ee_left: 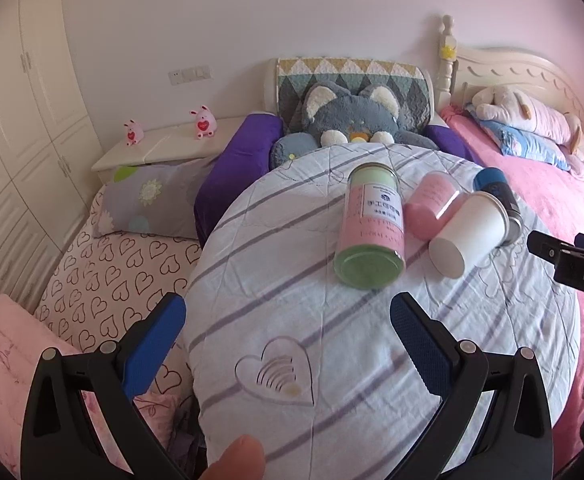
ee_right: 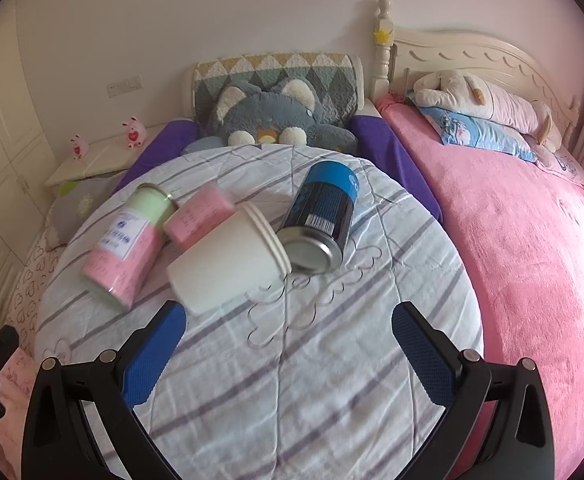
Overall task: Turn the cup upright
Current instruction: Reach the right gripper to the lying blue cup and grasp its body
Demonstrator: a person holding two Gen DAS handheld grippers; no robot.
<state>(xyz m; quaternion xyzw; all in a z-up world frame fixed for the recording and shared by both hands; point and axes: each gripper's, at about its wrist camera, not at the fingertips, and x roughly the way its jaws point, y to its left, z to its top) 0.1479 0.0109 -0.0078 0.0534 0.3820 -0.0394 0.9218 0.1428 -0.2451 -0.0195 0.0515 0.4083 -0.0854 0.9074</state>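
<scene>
Soft daylight, right-edge glare, fisheye warp

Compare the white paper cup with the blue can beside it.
The white paper cup is plain, matte and tapered; the blue can is printed, shiny metal and straight-sided. The cup's closed base points toward the camera, its rim toward the can; the can shows its silver end. Both lie on their sides on the striped quilt, touching.

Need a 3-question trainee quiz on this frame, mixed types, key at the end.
1. True or false: the white paper cup stands upright.
2. What touches the cup's rim? A) blue can B) grey plush cat C) pink-and-green labelled jar
3. Fill in: the right tool is ____.

Key: 1 false, it lies on its side on the striped quilt. 2 A. 3 open, holding nothing.
</scene>
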